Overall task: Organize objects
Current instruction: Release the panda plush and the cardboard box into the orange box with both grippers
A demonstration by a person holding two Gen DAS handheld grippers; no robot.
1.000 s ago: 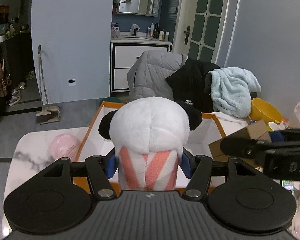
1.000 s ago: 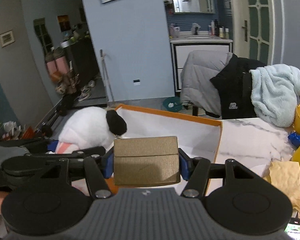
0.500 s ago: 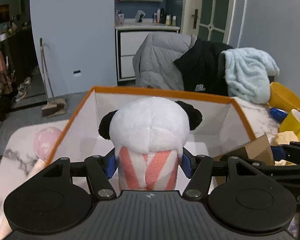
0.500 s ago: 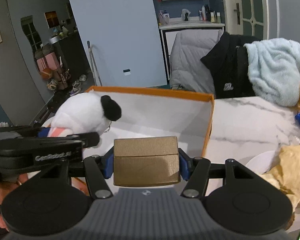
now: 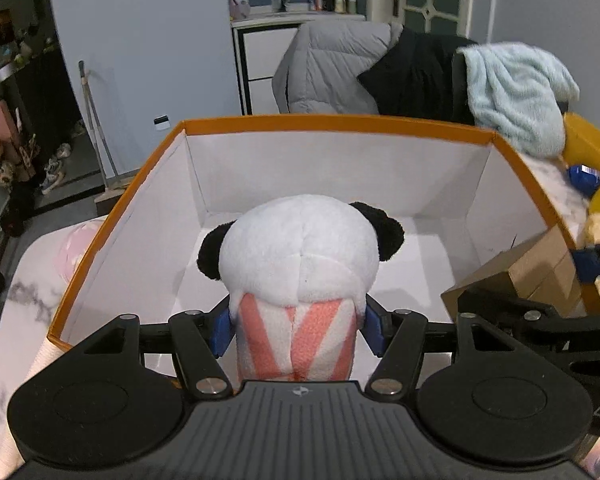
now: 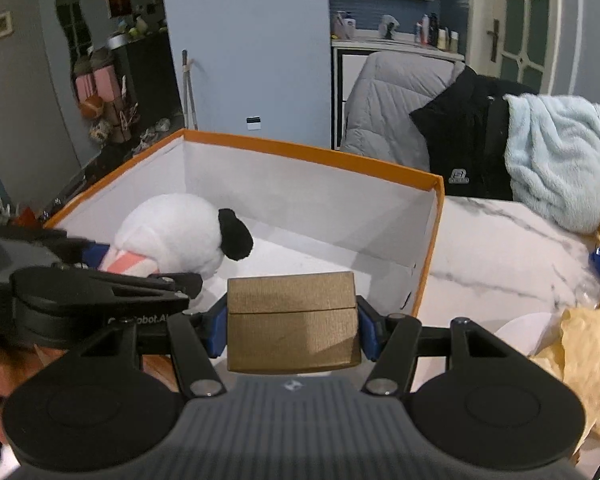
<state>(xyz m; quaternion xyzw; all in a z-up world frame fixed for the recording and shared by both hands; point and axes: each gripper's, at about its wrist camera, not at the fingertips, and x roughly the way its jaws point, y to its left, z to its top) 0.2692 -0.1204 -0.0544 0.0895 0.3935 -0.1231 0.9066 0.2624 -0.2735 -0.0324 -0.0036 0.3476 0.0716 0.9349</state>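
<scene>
left gripper (image 5: 298,330): blue pads clamped on the pink-striped body of the panda plush (image 5: 300,256), held inside the orange-rimmed box (image 5: 332,123) | right gripper (image 6: 292,330): pads clamped on the brown carton (image 6: 292,320), over the box's near right corner | box sits on marble table (image 6: 500,240)
</scene>
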